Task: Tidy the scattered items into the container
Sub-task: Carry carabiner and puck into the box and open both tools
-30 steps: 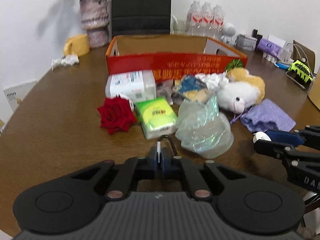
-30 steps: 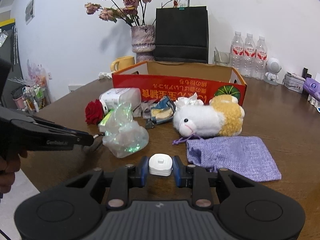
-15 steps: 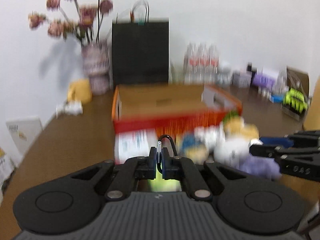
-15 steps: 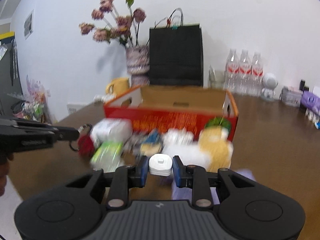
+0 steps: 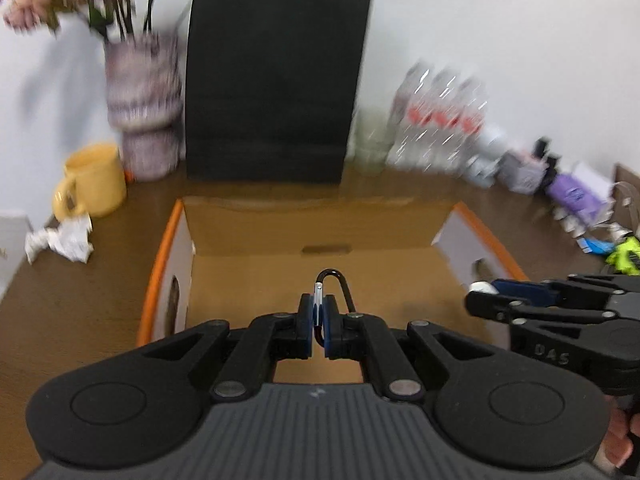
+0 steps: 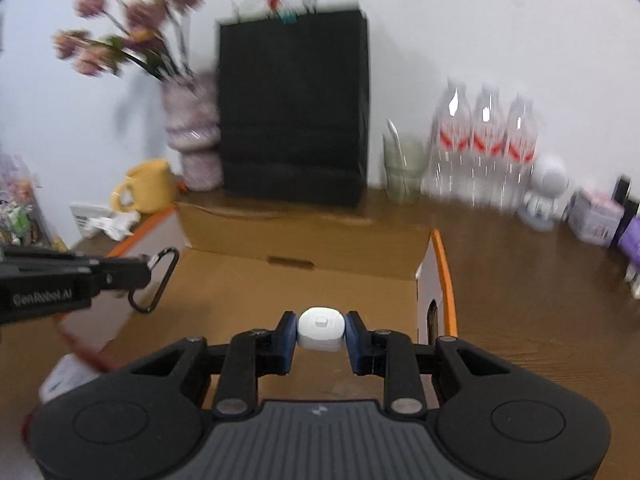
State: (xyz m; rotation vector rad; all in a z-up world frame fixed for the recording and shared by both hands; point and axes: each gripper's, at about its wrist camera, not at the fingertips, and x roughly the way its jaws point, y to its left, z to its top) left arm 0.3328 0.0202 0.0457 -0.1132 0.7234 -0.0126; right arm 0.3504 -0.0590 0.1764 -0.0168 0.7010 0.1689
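- Left wrist view: left gripper (image 5: 319,322) pinches a black clip (image 5: 332,286), cardboard box (image 5: 248,272) open just ahead.
- Right gripper (image 6: 320,330) clamps a white case (image 6: 321,329) over that box's floor.

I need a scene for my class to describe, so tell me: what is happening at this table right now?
A person holds a gripper in each hand above an open cardboard box with an orange rim. The left gripper is shut on a black metal carabiner clip; the right gripper is shut on a small white rounded plastic device. Neither item is released yet, and the box floor in view looks bare.
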